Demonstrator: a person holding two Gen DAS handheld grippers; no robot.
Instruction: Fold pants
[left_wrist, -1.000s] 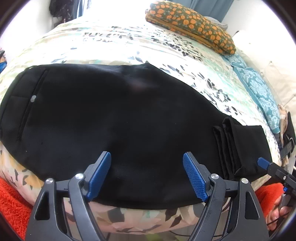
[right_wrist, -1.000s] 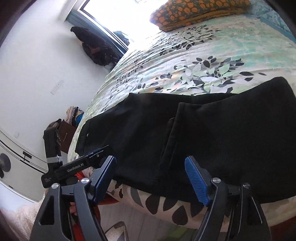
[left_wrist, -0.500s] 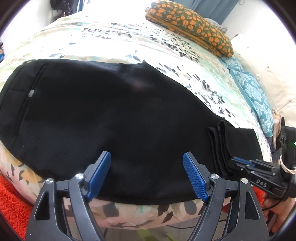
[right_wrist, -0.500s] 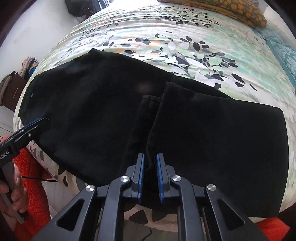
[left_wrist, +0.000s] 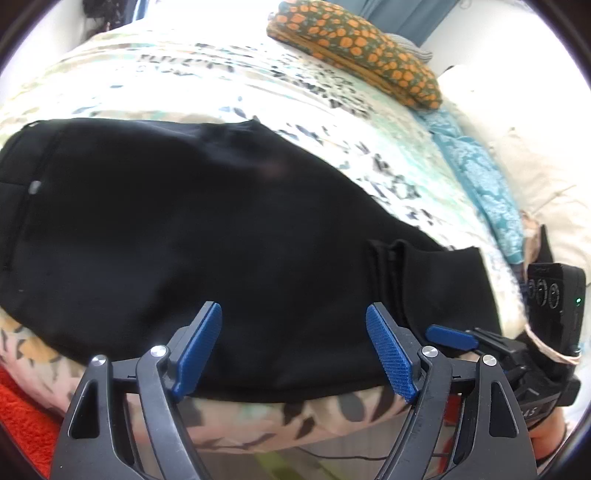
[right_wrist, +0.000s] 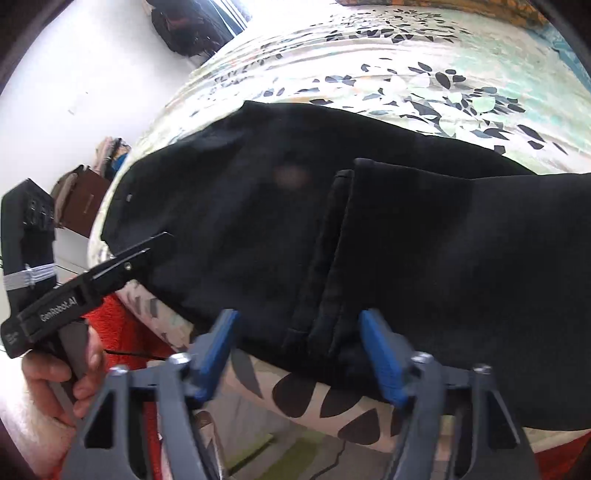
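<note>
A: The black cloth pants (left_wrist: 207, 236) lie flat along the near edge of the bed with the leaf-print cover (left_wrist: 236, 85), waist end to the left in the left wrist view. The hem ends (right_wrist: 325, 280) are doubled back onto the legs, their stitched edges side by side.

B: And the grippers?

A: The left gripper (left_wrist: 293, 350) hangs over the near edge of the pants at mid-length, its blue-padded jaws wide apart with nothing between them. The right gripper (right_wrist: 297, 354) sits at the turned-back hems. Its jaws have just been opening and now stand apart, one on each side of the hem stack, with no pad pressing on the cloth.

B: So which step does the person seem to be on?

A: By the look of it, the first fold is laid and just released, and the second has not begun. The pants are still long, so at least one more fold looks due.

B: What would the next move call for?

A: Probably a fresh bite on the folded end, both layers together, and then carrying it toward the waist. The left gripper could pin or lift the near edge so that the cloth does not drag. The right wrist view is smeared around the jaws, so whether the pads brush the fabric is hard to say.

B: Any hazards?

A: The orange-flowered pillow (left_wrist: 354, 51) lies well apart. The hem stack could slip out of line if only one layer is caught.
</note>
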